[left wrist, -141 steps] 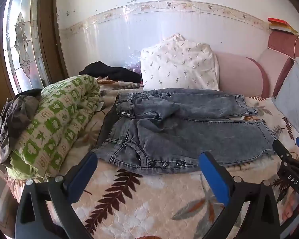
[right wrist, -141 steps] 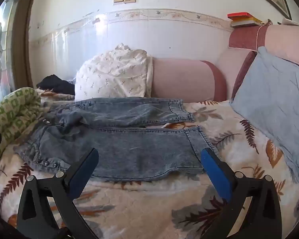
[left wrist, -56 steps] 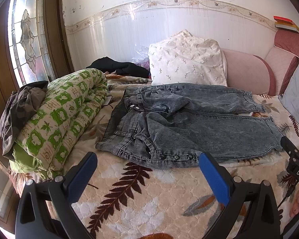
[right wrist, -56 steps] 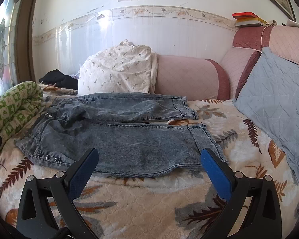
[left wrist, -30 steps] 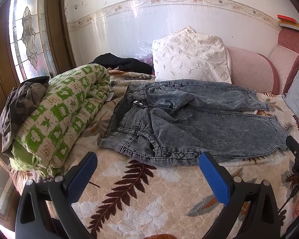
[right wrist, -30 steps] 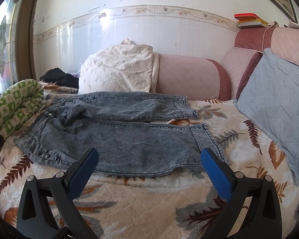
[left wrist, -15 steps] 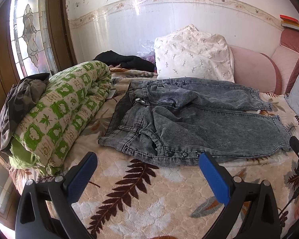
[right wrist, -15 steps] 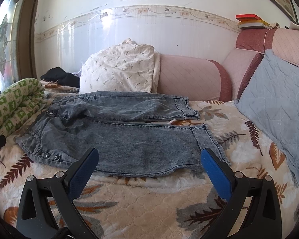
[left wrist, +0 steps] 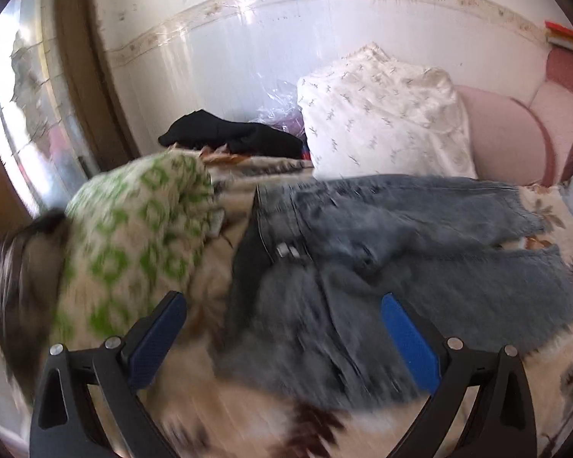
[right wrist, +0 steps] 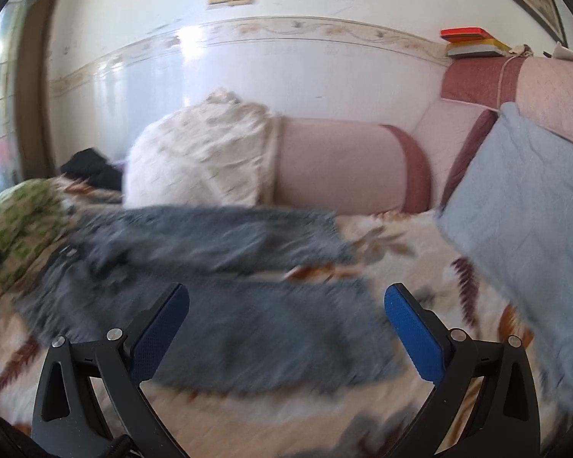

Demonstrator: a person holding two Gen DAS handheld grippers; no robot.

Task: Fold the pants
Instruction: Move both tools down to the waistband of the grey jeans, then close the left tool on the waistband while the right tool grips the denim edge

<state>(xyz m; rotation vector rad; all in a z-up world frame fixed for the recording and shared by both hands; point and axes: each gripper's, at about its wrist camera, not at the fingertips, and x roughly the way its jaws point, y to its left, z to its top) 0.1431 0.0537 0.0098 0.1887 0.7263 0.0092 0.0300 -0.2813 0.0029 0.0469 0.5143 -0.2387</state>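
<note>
A pair of grey-blue jeans (left wrist: 401, 259) lies flat on the leaf-patterned bed cover (left wrist: 248, 420), waist to the left, both legs running right. The jeans also show in the right wrist view (right wrist: 229, 305). My left gripper (left wrist: 282, 328) is open and empty, close above the near waist corner. My right gripper (right wrist: 286, 320) is open and empty, close above the near leg toward its hem. Both views are motion-blurred.
A rolled green-and-white quilt (left wrist: 133, 236) lies left of the jeans. A white patterned pillow (left wrist: 382, 122) and pink bolster (right wrist: 343, 164) stand behind them. A blue-grey cushion (right wrist: 523, 206) leans at the right. A black garment (left wrist: 229, 133) lies at the back.
Both grippers have moved forward and down toward the jeans, which now fill more of each view. The jaws stay open.
</note>
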